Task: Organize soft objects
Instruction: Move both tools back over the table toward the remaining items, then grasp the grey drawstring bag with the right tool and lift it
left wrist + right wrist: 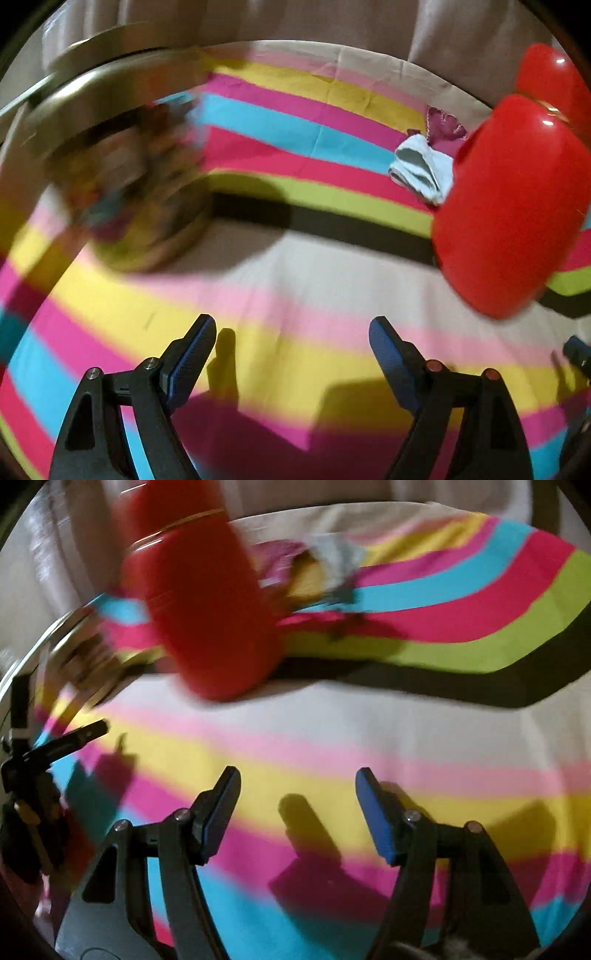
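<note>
left wrist view: left gripper (291,332) gaping wide, empty, over striped sheet (295,280). folded white cloth (421,168) far ahead-right, beside magenta cloth (445,127), partly behind red container (506,206). right gripper (297,788) likewise wide, empty, likely nearer.

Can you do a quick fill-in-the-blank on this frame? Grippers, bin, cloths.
1. Both the left gripper and right gripper have jaws that are ____.
2. The large plastic container is coloured ____.
3. The folded white cloth lies on the ____ bedsheet.
4. The round metal basin appears ____ from motion.

Missing words: open; red; striped; blurred
</note>
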Available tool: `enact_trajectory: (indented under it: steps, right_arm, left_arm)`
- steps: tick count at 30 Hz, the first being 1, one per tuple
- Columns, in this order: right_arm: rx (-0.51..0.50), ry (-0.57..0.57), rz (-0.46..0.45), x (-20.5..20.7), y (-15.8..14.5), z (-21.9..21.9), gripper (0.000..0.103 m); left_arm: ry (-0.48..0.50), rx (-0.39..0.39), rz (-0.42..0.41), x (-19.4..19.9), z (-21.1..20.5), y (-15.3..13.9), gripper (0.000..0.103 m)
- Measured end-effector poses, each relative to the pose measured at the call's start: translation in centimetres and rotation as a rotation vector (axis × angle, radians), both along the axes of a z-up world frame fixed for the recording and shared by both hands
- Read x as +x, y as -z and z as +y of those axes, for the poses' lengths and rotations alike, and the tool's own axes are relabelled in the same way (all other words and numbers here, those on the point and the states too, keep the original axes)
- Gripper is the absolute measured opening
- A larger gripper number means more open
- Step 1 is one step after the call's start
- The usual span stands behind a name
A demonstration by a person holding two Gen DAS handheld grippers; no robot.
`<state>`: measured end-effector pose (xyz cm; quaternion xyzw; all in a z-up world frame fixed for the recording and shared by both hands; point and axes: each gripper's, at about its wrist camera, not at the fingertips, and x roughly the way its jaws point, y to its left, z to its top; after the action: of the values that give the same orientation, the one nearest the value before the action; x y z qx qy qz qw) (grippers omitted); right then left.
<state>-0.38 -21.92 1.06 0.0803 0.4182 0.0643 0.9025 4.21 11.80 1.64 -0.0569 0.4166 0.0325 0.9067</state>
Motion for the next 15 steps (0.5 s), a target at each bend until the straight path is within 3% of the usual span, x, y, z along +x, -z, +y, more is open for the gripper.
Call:
enact_trajectory:
  steps: [4, 9, 15]
  right_arm:
    - [0.011, 0.076, 0.014, 6.0, 0.6, -3.0, 0.068]
    - [0.043, 0.104, 0.008, 13.0, 0.4, -4.6, 0.068]
    - [0.091, 0.052, -0.011, 21.6, -0.7, -2.7, 0.068]
  left_arm:
    - [0.007, -0.032, 0.021, 3.8, 0.0, 0.5, 0.086]
    - [0.026, -0.062, 0.022, 4.5, 0.0, 0.7, 0.098]
    - [0.044, -0.131, 0.004, 4.5, 0.6, 0.7, 0.103]
